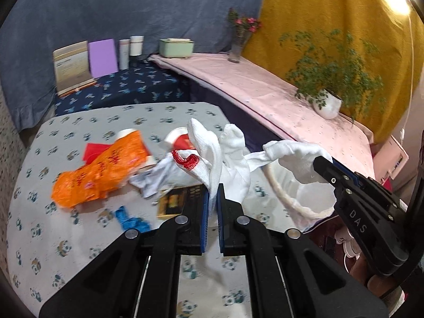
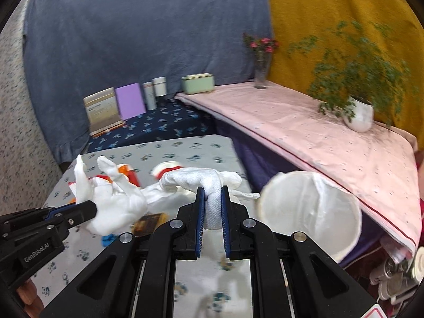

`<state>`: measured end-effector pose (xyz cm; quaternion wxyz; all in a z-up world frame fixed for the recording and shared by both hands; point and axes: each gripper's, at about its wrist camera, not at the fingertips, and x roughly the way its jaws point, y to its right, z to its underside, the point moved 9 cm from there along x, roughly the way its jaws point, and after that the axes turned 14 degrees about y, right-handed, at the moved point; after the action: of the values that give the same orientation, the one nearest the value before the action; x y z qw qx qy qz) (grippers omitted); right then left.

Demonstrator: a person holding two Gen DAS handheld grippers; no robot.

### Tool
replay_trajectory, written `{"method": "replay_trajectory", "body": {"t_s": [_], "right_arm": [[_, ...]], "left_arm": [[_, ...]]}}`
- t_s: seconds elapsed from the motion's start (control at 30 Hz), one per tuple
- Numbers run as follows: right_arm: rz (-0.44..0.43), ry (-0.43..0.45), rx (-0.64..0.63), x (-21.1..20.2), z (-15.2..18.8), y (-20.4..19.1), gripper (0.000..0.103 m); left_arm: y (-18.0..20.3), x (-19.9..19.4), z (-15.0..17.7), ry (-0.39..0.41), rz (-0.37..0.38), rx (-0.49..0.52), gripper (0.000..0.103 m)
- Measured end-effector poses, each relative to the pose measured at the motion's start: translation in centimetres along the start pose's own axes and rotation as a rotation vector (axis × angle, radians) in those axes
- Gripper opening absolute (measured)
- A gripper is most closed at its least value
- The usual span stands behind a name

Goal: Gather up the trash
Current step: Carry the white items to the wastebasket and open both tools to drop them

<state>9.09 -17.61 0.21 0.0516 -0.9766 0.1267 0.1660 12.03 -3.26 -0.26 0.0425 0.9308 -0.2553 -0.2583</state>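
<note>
My left gripper (image 1: 212, 201) is shut on a white cotton glove with a red cuff (image 1: 212, 153), held above the panda-print table (image 1: 79, 238). My right gripper (image 2: 212, 204) is shut on another white glove (image 2: 204, 177); it also shows in the left wrist view (image 1: 322, 165). A white bag with a round rim (image 2: 312, 212) hangs open at the table's right edge, right of both grippers. An orange wrapper (image 1: 103, 169), a paper cup (image 1: 177, 139), crumpled white paper (image 1: 153, 177), a dark gold-printed box (image 1: 180, 200) and a blue scrap (image 1: 129, 218) lie on the table.
A pink-covered shelf (image 1: 251, 87) runs along the right with a potted plant (image 1: 327, 103), a flower vase (image 1: 238, 42) and a green box (image 1: 176, 47). Boxes, a purple card and cups (image 1: 100, 58) stand on a dark blue surface behind the table.
</note>
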Motion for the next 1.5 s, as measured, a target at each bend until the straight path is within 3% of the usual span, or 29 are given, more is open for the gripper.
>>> {"method": "replay_trajectory", "body": {"t_s": [0.53, 0.77, 0.93, 1.0, 1.07, 1.13, 1.17, 1.2, 1.27, 1.5], "right_arm": [[0.279, -0.004, 0.117, 0.7, 1.4, 15.8, 0.011], [0.36, -0.004, 0.165, 1.3, 2.0, 20.7, 0.011], [0.371, -0.016, 0.183, 2.5, 2.4, 21.9, 0.011], [0.365, -0.024, 0.175, 3.2, 2.5, 21.8, 0.015], [0.359, -0.028, 0.17, 3.8, 2.6, 21.6, 0.017], [0.351, -0.031, 0.166, 4.3, 2.6, 21.3, 0.022], [0.352, -0.03, 0.164, 4.5, 2.6, 21.2, 0.031], [0.351, -0.027, 0.163, 4.5, 2.5, 21.1, 0.04], [0.351, -0.016, 0.164, 4.6, 2.3, 20.9, 0.047], [0.34, 0.002, 0.159, 4.2, 1.5, 19.5, 0.056]], "left_arm": [[13.7, 9.0, 0.7, -0.064, 0.179, 0.156, 0.006], [16.7, 13.1, 1.9, -0.116, 0.216, 0.186, 0.006], [18.1, 15.3, 3.0, -0.152, 0.241, 0.182, 0.008], [18.4, 16.1, 3.3, -0.169, 0.247, 0.175, 0.014], [18.4, 16.6, 3.2, -0.165, 0.242, 0.16, 0.045], [18.0, 16.6, 2.8, -0.134, 0.218, 0.153, 0.062], [17.8, 16.5, 2.6, -0.122, 0.21, 0.154, 0.068], [17.6, 16.4, 2.4, -0.114, 0.203, 0.155, 0.07], [16.9, 16.4, 2.1, -0.104, 0.187, 0.154, 0.071], [14.5, 15.4, 1.3, -0.094, 0.145, 0.12, 0.079]]}}
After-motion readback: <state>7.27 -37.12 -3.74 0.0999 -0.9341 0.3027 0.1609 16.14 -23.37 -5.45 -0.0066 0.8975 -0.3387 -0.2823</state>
